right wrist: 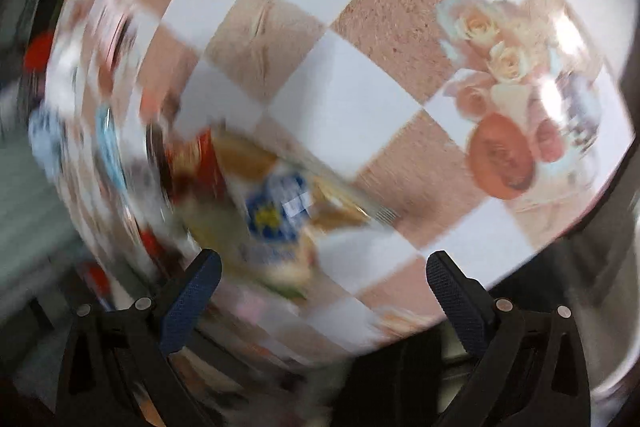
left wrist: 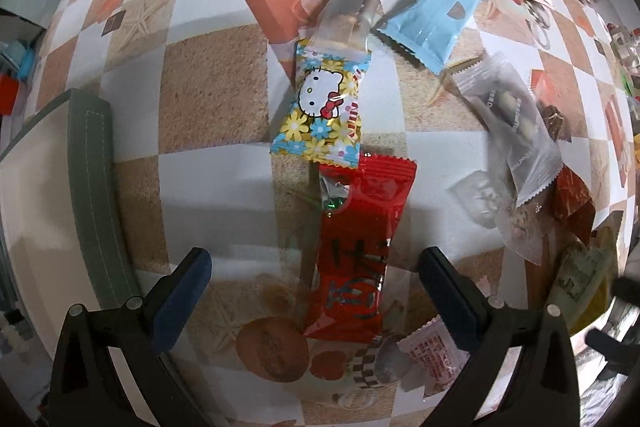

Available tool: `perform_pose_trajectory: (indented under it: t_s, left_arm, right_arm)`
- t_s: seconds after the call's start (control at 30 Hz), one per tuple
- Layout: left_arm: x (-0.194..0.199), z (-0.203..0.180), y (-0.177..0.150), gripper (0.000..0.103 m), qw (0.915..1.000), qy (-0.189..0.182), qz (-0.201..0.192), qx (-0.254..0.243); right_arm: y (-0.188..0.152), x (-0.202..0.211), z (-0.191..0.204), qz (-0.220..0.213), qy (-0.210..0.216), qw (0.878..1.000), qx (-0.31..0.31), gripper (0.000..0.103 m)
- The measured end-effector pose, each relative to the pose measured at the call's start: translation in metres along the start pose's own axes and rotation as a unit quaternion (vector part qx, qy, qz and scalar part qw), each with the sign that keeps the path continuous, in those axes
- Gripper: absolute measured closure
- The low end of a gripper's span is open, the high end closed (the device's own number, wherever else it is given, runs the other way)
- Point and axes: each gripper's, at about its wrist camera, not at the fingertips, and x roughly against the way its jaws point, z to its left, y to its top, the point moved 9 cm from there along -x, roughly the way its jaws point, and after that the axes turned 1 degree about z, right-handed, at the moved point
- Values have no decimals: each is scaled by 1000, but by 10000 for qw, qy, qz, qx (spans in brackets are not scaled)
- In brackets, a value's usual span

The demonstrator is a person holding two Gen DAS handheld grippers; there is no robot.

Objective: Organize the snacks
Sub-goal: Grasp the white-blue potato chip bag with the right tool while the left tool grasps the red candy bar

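My left tool (left wrist: 314, 291) hangs wide open over the desk (left wrist: 212, 87), straddling the red snack packet (left wrist: 356, 247), whose top edge lies under the Hello Kitty packet (left wrist: 324, 107). A blue packet (left wrist: 434, 19) lies beyond. My right tool (right wrist: 324, 287) is spread wide too; its view is blurred.

Red packet (left wrist: 356, 251); flowered packet (left wrist: 320, 107); blurred packet (right wrist: 276, 215) maybe blue-yellow.

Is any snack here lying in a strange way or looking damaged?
Nothing looks torn or spilled. The snacks lie scattered and overlapping: the Hello Kitty packet covers the top edge of the red packet, and a clear wrapper overlaps its upper end. The right wrist view is too blurred to judge.
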Motion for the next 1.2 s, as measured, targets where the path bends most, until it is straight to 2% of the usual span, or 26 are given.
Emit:
perform_pose_trajectory:
  t_s: [0.1, 0.17, 0.2, 0.3, 0.33, 0.4, 0.43, 0.5, 0.57, 0.7, 0.73, 0.8, 0.9, 0.93, 1.03, 1.07, 1.13, 1.2]
  left_arm:
    - [2, 6, 3, 0, 9999, 3, 78, -97]
    - [5, 8, -2, 0, 9999, 6, 127, -107]
    - [2, 9, 6, 0, 9999, 2, 133, -110]
    - [1, 6, 15, 0, 9999, 3, 78, -102]
    - [4, 9, 7, 0, 9999, 3, 56, -92]
    - [3, 7, 5, 0, 10000, -9, 40, -87]
    - [2, 6, 5, 0, 10000, -14, 33, -83]
    - [2, 8, 1, 0, 10000, -15, -9, -89]
    - [6, 14, -11, 0, 10000, -11, -32, -60]
    - [12, 24, -30, 0, 10000, -9, 30, 55]
    - [11, 25, -31, 0, 10000, -8, 36, 72]
    - [9, 26, -33, 0, 9999, -9, 20, 109]
    - [6, 25, -35, 0, 9999, -11, -13, 130]
    - [5, 26, -36, 0, 9999, -11, -16, 125]
    - [4, 25, -39, 0, 9999, -8, -17, 150]
    - [3, 25, -39, 0, 9999, -11, -17, 157]
    - [6, 25, -37, 0, 9999, -5, -16, 122]
    - [5, 25, -37, 0, 9999, -4, 16, 122]
  right_arm:
    - [4, -26, 15, 164, 45, 9996, -228, 0]
    - [1, -46, 16, 397, -500, 9973, 354, 0]
    - [-3, -51, 15, 414, -887, 9922, 769, 0]
    - [-8, -50, 9, 267, -1670, 9645, 2028, 0]
    - [-4, -44, 3, 76, -2044, 9464, 2500, 0]
    - [3, -31, -6, -180, -2351, 9293, 2842, 0]
    - [7, -23, -8, -215, -2269, 9289, 2920, 0]
    - [7, -15, -10, -144, -1922, 9376, 2893, 0]
    - [10, -7, -12, -171, -1790, 9402, 2892, 0]
    - [5, 1, 3, -246, -1904, 9253, 3270, 0]
    - [1, -1, 13, -284, -1999, 9140, 3520, 0]
    - [-6, -5, 37, -443, -2265, 8819, 4110, 0]
    - [-17, 1, 60, -681, -2627, 8190, 5056, 0]
    - [-23, 1, 68, -674, -2714, 7923, 5423, 0]
    - [-38, -15, 86, -491, -2879, 7444, 6005, 0]
    - [-41, -23, 90, -384, -2929, 7322, 6136, 0]
    - [-42, -40, 96, -285, -2969, 7217, 6246, 0]
    - [-38, -49, 97, -207, -3003, 7194, 6260, 0]
